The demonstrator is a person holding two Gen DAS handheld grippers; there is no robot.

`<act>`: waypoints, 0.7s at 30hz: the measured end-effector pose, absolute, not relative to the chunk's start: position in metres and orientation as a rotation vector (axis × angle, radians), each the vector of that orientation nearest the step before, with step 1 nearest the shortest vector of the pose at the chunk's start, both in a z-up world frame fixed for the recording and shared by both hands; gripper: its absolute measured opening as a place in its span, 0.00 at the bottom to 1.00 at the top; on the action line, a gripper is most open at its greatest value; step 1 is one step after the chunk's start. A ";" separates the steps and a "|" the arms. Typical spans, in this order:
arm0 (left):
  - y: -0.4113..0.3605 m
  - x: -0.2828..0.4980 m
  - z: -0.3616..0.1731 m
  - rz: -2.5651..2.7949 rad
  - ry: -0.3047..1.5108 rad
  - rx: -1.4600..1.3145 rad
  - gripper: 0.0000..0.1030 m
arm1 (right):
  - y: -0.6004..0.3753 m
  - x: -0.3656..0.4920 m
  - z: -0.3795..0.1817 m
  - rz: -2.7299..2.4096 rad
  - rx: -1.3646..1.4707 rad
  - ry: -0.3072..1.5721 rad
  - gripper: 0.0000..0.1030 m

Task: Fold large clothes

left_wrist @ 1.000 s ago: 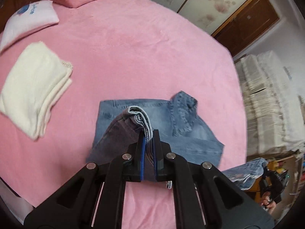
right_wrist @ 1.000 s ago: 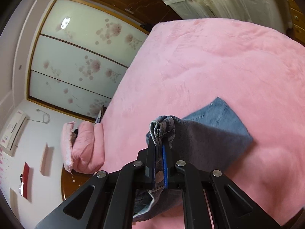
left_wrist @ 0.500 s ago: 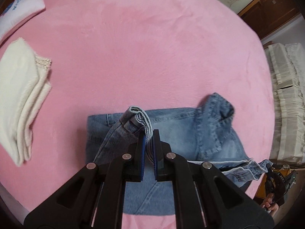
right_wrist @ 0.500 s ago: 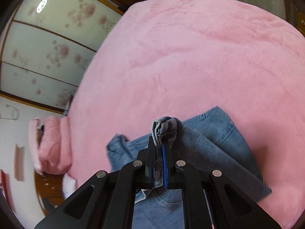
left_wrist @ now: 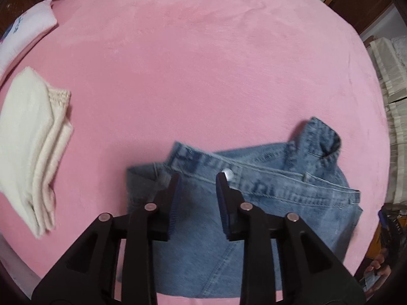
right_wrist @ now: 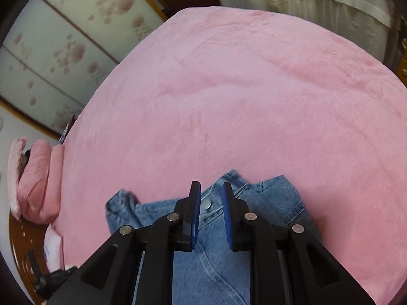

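Observation:
Blue denim jeans (left_wrist: 267,203) lie folded on the pink bed (left_wrist: 203,63), waistband with its metal button (left_wrist: 228,172) at the far edge. My left gripper (left_wrist: 197,178) is open and empty just above the waistband. In the right wrist view the same jeans (right_wrist: 221,249) lie flat, and my right gripper (right_wrist: 210,186) is open and empty over the waistband button (right_wrist: 206,204).
A folded cream garment (left_wrist: 28,137) lies at the bed's left. A white pillow (left_wrist: 23,35) and pink pillows (right_wrist: 35,178) sit at the head. Stacked pale cloth (left_wrist: 391,76) stands beyond the right edge. Sliding floral doors (right_wrist: 63,50) lie beyond.
Both grippers have opened and let go of the jeans' folded end, which now lies flat on the rest of the jeans. Both grippers have lowered toward the bed.

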State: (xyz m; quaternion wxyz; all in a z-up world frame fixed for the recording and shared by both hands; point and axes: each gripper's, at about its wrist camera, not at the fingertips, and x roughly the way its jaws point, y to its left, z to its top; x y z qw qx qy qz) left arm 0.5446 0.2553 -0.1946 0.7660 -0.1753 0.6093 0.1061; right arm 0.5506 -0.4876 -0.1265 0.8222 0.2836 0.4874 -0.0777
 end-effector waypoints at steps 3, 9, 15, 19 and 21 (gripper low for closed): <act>0.231 0.525 -0.188 0.203 1.318 -0.413 0.25 | -0.484 0.535 -0.117 -0.140 0.633 1.045 0.16; 0.161 0.466 -0.201 0.104 1.355 -0.480 0.25 | -0.431 0.495 -0.137 0.046 0.642 1.140 0.16; 0.085 0.415 -0.244 -0.191 1.420 -0.540 0.08 | -0.342 0.433 -0.179 0.321 0.486 1.245 0.03; 0.053 0.399 -0.275 -0.250 1.476 -0.456 0.05 | -0.307 0.404 -0.210 0.413 0.472 1.296 0.01; 0.045 0.394 -0.291 -0.219 1.487 -0.398 0.01 | -0.300 0.394 -0.228 0.429 0.482 1.310 0.01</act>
